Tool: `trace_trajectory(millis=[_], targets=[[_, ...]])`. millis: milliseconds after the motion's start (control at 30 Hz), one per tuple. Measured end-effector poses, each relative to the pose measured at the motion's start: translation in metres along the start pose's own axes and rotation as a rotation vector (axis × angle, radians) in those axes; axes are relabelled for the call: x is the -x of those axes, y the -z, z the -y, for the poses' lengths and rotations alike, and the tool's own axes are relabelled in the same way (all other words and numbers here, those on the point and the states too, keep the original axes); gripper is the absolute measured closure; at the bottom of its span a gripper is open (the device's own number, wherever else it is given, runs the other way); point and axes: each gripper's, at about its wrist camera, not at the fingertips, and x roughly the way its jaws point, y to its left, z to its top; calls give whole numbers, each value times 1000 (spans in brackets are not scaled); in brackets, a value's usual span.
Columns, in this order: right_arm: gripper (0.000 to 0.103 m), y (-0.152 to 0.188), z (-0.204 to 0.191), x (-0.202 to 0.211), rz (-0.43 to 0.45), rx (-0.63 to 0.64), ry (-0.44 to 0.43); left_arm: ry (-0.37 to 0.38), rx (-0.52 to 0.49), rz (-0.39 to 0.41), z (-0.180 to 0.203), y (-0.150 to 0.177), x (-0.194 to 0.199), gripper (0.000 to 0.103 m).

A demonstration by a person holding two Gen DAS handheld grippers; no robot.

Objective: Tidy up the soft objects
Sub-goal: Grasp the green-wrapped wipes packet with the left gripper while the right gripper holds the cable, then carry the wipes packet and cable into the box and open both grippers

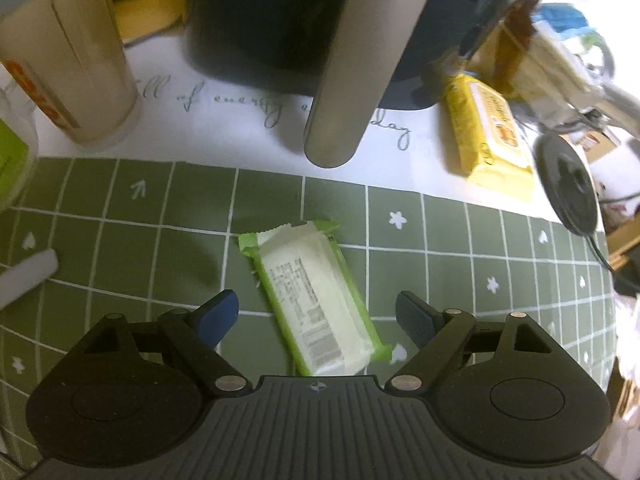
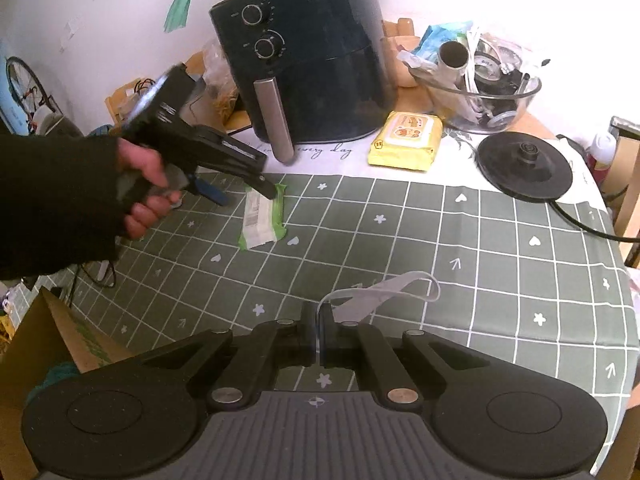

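Your left gripper (image 1: 316, 316) is wide open over the green packet (image 1: 316, 300); closing off-centre may skid it. Your right gripper (image 2: 320, 346) pinches a white strap (image 2: 384, 286) that could slip

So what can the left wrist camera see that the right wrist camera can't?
Only the left wrist view shows a tall beige cup and the open left gripper from behind. Only the right wrist view shows the glass bowl, the air fryer's dials and the right gripper pinching a gray strap. Both show the green-edged packet, yellow wipes pack, air fryer and kettle base.
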Motion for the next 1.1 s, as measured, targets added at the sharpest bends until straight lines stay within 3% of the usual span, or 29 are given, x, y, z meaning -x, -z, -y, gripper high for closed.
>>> trace_trajectory(millis=[167,233,300,367,667,1100], targets=[[99,0,2,4,10,-38,-11,-37,36,8,1,0,-15,33],[99,0,2,5,9,-52,-12,-62,26,20,5,0,-17,35],[99,-1,2,7,11,-61,-10,-93,7,30,9,0,-17,47],[99,-2,1,8,9,-66,0,-106,-12,36,12,0,-17,49],[99,-7,1,11,3,-84,30,-90,-45,23,16,7,-12,54],[99,-8,-6,19,8,-75,11,1,-89,90,21,15,30,54]])
